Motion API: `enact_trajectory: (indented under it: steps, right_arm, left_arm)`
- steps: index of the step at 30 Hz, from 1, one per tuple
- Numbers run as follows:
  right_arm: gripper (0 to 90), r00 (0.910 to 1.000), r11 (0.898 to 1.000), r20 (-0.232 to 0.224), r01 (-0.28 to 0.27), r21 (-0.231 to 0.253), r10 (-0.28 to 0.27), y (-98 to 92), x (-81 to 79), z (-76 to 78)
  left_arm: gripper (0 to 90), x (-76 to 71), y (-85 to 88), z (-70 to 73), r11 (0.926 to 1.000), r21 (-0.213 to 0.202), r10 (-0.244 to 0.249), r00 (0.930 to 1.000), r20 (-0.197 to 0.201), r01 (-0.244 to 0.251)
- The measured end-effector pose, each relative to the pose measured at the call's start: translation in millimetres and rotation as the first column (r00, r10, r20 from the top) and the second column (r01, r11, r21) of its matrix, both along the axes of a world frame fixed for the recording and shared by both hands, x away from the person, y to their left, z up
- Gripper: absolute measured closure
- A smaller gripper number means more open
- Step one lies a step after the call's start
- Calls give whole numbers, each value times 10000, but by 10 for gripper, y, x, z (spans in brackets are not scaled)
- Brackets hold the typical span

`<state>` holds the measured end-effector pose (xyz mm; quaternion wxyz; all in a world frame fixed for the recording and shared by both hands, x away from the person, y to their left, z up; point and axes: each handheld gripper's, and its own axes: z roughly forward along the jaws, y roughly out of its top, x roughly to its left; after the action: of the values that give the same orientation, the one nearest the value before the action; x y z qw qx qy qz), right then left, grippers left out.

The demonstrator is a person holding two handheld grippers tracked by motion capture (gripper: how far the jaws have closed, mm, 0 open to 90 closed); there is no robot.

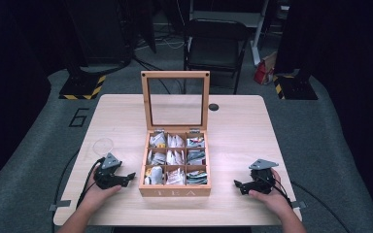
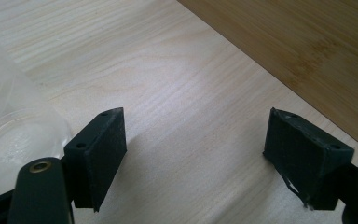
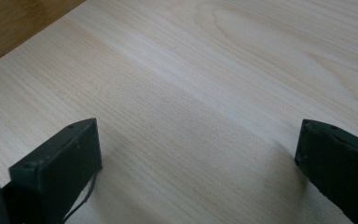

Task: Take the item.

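Two grippers rest on the desk [image 1: 238,121] near its front edge, either side of a wooden tea box [image 1: 176,165] with its glass lid [image 1: 175,100] standing open. The left gripper [image 1: 126,177] sits just left of the box, jaws spread wide and empty, a clear plastic cup [image 1: 103,145] close behind it. The right gripper [image 1: 239,185], also wide and empty, lies farther off toward the right edge.

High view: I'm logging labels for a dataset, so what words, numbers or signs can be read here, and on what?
"TEA" on the front of the wooden box.
"6" marked on the floor left of the table.
Print on the tea bags in the box: too small to read.
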<state>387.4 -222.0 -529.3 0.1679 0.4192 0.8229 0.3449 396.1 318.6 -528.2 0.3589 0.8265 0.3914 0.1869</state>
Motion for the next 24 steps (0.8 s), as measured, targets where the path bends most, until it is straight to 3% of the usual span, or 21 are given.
enact_trajectory:
  steps: [24]
  right_arm:
    - [0,10000,10000,-9,-2,-7,2,0,0,1]
  left_arm:
    - [213,-19,-10,-4,9996,-173,208,9998,-49,-209]
